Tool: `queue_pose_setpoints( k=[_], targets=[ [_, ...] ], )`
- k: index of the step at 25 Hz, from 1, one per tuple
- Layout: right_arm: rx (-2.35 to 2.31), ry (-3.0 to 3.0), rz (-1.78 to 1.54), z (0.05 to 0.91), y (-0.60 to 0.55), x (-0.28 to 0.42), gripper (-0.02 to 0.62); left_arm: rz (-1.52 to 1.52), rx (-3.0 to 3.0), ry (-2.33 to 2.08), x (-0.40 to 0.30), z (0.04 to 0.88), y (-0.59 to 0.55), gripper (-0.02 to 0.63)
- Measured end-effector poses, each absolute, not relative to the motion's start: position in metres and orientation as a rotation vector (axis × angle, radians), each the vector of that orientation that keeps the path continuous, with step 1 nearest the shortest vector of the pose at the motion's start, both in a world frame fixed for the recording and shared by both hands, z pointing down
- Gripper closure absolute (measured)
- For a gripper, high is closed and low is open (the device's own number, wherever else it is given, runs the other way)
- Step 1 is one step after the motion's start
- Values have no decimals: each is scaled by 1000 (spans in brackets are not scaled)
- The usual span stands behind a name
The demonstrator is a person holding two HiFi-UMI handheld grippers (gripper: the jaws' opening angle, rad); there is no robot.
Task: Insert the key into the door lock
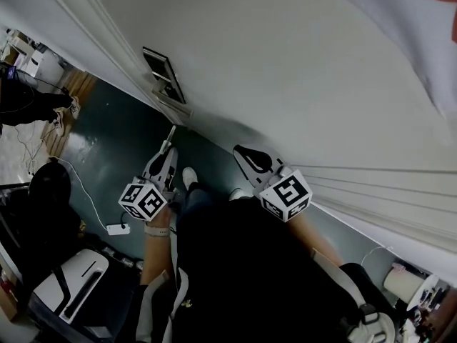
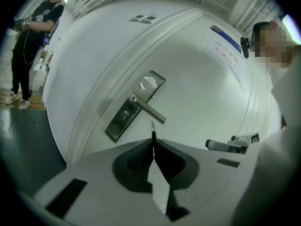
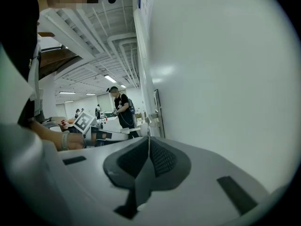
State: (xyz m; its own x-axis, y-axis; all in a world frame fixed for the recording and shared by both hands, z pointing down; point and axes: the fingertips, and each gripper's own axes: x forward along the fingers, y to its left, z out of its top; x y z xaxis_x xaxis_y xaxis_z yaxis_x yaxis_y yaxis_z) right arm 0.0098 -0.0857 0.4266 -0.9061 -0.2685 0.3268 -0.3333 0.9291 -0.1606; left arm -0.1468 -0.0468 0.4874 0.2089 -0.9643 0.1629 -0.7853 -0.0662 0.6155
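A white door carries a metal lock plate with a lever handle and a keyhole below it. My left gripper is shut on a thin key, whose tip points at the door just right of the plate and short of it. In the head view the key sticks out of the left gripper below the lock plate. My right gripper is shut with nothing in it, close beside the door; it shows as the right gripper in the head view.
A dark green floor lies under the door, with a white adapter and cable on it. A person in black stands to the left. A printed notice hangs on the door. A chair is behind me.
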Motion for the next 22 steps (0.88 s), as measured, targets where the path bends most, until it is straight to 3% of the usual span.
queue_pose_setpoints(
  k=[22],
  targets=[
    [653, -2710, 343, 437, -109, -27, 577, -732, 1662, -1225, -214, 529, -109, 595]
  ],
)
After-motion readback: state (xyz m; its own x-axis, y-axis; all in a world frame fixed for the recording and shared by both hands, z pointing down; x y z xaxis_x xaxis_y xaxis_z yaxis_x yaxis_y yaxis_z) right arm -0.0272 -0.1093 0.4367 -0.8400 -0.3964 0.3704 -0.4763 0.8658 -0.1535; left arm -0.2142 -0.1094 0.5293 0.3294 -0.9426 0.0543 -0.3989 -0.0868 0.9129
